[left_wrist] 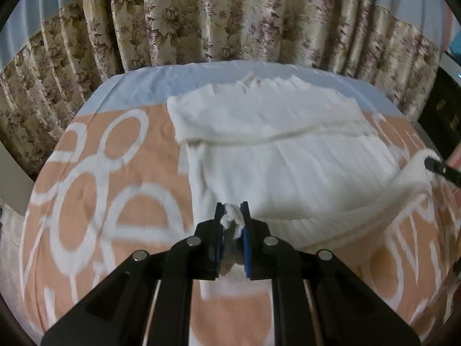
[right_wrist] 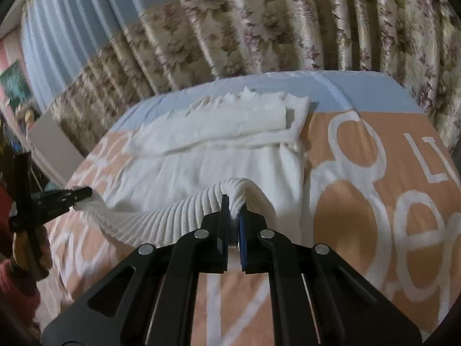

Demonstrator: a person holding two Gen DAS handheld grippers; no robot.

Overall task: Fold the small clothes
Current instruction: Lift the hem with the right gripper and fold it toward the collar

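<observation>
One white garment (left_wrist: 288,167) lies on the bed (left_wrist: 115,190), spread across the middle and reaching toward the far edge, where a folded band of it runs parallel to the pale blue strip of sheet. Two grippers are in view, one per hand. The left gripper (left_wrist: 232,216) has its jaws nearly closed, pinching a bunched corner of the garment's near hem between the blue pads. The right gripper (right_wrist: 234,210) is likewise clamped tight on the ribbed hem, which rises off the bed in a hump at its fingertips. The hem hangs stretched between the two grippers, lifted clear of the cover along the garment's near edge.

One bed cover, peach with large white rings and letters, carries the garment. One floral curtain (left_wrist: 230,20) hangs just behind the bed's far edge. In the right wrist view a person's red sleeve (right_wrist: 11,274) shows at the left border. Nothing lies on the garment's upper surface.
</observation>
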